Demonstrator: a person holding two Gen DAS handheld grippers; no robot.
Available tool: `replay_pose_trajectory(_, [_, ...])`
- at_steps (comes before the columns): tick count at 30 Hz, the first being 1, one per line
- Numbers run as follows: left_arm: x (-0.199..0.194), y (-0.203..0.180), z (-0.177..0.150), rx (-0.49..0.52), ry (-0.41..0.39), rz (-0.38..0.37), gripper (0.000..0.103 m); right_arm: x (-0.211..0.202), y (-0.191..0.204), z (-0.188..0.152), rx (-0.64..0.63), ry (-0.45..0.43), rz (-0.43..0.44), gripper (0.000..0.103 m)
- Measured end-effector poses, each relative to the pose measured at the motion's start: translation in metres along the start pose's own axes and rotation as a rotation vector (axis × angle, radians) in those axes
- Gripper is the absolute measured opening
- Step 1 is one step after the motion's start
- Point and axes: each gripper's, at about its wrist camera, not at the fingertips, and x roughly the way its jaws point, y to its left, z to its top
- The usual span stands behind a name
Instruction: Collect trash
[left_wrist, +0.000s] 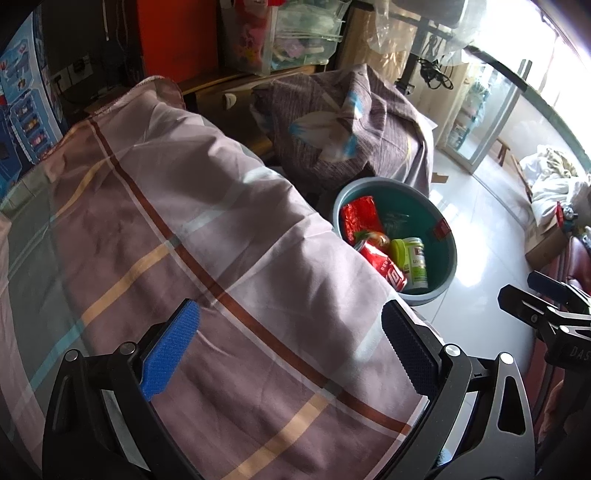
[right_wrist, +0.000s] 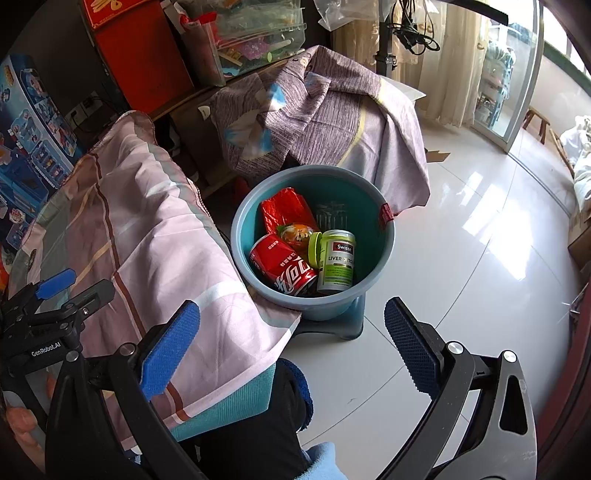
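While both grippers hang with their jaws spread wide and nothing between them, the collected trash sits in a blue-grey basin (right_wrist: 384, 236) on the white tiled floor (right_wrist: 461, 258). The left gripper (left_wrist: 291, 350) hovers over a table draped in a pink plaid cloth (left_wrist: 166, 229), its blue-padded fingers (left_wrist: 170, 354) apart above the fabric. The right gripper (right_wrist: 291, 347) is held just off the table's edge, over the floor, pointing toward the basin. Inside the basin lie a red cola can (right_wrist: 284, 266) on its side, a green-labelled supplement bottle (right_wrist: 336, 262) with a green cap touching the can, a crumpled red foil wrapper (right_wrist: 284, 210) against the far wall, and a small orange-and-green packet (right_wrist: 295, 232) between wrapper and can. The basin rests on a low teal stool (right_wrist: 343, 321), just beside the hanging edge of the plaid cloth. Behind it, a purplish patterned cloth (right_wrist: 317, 107) covers another piece of furniture. From the left wrist view the basin (left_wrist: 448, 254) shows past the table's far corner.
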Motion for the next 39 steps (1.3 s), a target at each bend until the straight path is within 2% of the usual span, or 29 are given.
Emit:
replay_pose_trajectory(15, [-0.003, 0.002, 0.001, 0.004, -0.021, 0.024, 0.099, 0.010, 0.005, 0.001, -0.006, 0.021, 0.005, 0.096])
replay_pose_trajectory(39, [0.009, 0.004, 0.002, 0.004, 0.001, 0.027, 0.099, 0.024, 0.005, 0.004, -0.001, 0.059, 0.006, 0.096])
